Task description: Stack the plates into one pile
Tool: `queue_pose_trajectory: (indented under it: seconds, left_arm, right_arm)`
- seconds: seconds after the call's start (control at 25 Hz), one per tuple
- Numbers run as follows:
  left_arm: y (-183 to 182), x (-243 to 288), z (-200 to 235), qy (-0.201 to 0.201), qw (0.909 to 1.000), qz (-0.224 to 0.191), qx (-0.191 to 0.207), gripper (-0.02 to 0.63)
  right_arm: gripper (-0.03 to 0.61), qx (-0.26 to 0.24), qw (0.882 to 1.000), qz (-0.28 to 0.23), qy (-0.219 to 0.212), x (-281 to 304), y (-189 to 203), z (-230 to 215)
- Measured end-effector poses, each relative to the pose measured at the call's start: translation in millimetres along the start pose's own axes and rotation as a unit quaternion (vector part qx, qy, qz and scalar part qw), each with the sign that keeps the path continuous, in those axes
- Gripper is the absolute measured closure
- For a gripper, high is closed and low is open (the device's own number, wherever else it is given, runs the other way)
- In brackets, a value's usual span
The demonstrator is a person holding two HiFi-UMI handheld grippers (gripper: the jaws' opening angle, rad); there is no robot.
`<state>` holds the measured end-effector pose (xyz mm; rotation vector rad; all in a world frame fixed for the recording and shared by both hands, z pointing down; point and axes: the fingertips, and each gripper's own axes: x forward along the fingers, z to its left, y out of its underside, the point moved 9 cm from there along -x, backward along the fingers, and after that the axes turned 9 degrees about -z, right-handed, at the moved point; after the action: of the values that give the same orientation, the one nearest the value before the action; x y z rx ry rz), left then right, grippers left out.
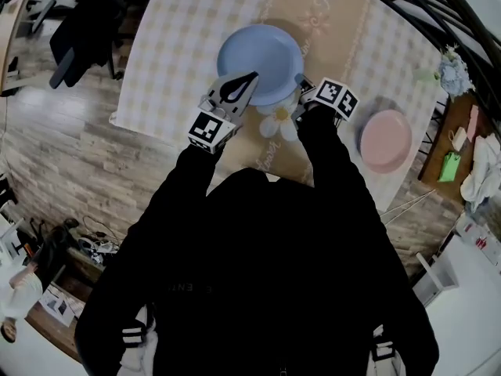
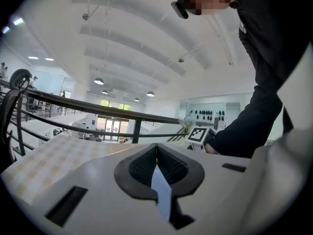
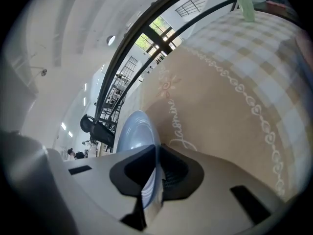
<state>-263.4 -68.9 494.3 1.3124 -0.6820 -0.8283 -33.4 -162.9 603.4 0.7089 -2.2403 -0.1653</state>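
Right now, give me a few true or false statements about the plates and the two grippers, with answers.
1. The right gripper has its jaws clamped on the rim of the blue plate. True.
2. The pink plate lies stacked on the blue plate. False: it lies apart on the table, off to the right in the head view.
3. The left gripper is empty. False: its jaws grip the blue plate's rim too.
4. The tablecloth is checked. True.
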Motion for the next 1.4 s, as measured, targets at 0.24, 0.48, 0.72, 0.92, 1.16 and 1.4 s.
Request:
queue_pose_trajectory:
  seconds: [0.24,0.48,0.72,0.92,1.16,1.4]
  left_arm:
    - [-3.8,19.4,-24.8,0.05,0.9987,0.001,0.006,0.594]
    - [-7.8,44.4,-57.2,0.09,0.9959,0.012,0.004,0.594]
    - [-12.5,62.4,-87.5,0.119,0.9927,0.013,0.01,0.594]
    - [-15.1,77.5,-114.3,0.145,0.9892,0.017,0.015,0.594]
    - [-20.9,107.0,-148.8,0.18,0.9833,0.016,0.022,0.594]
    - [-21.4,135.8,-181.0,0.209,0.9774,0.017,0.027,0.594]
  right_arm:
    - [0.54,0.032,0.999,-0.035,0.004,-45.6,-6.7,-27.1]
    - [0.541,0.068,0.996,-0.066,0.006,-84.9,-12.5,-61.5]
    - [0.54,0.092,0.992,-0.091,0.003,-121.1,-20.1,-84.4]
    - [0.541,0.113,0.987,-0.115,0.0,-154.4,-29.7,-101.8]
    - [0.537,0.131,0.981,-0.143,0.004,-194.2,-45.9,-128.0]
    - [0.537,0.156,0.972,-0.174,0.013,-229.3,-56.5,-162.0]
